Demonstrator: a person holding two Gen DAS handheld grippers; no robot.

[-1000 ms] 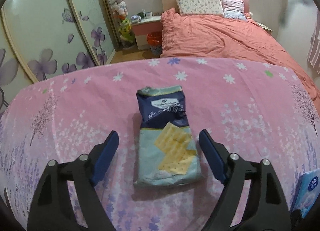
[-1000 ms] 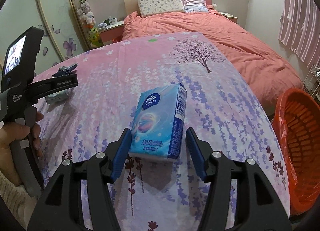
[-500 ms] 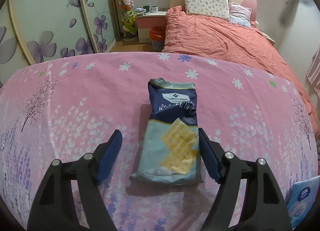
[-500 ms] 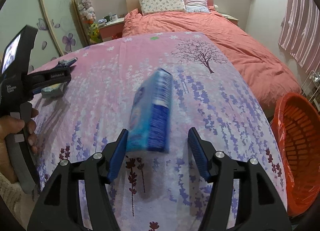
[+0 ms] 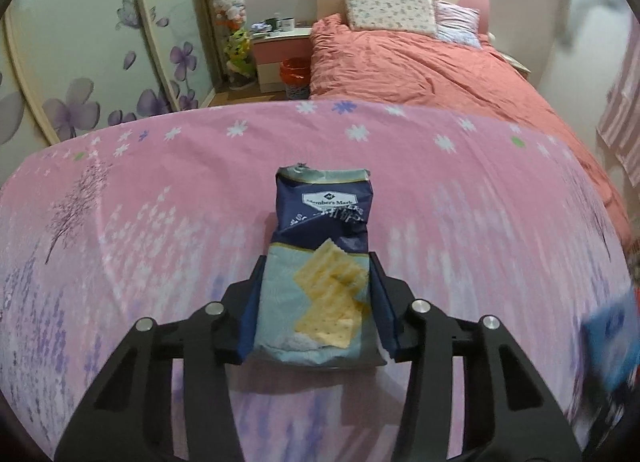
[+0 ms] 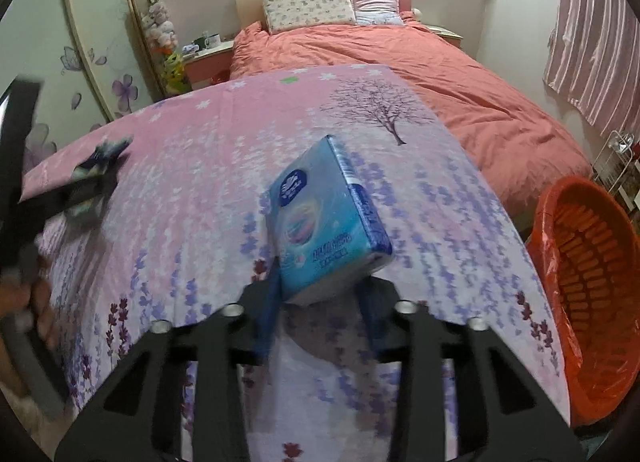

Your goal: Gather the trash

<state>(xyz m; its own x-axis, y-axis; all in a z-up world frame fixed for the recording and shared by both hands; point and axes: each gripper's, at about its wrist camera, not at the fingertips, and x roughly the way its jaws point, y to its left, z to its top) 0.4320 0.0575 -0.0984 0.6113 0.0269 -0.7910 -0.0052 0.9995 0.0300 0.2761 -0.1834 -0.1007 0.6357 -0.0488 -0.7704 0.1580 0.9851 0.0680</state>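
**Both tongs clamp on trash**

The left gripper, jaws just closing, pinches the cracker bag on the pink sheet. The right gripper, also just closing, clamps the tissue pack, tilted above the sheet. Next, likely: lift and carry both to the orange basket beside the sheet.
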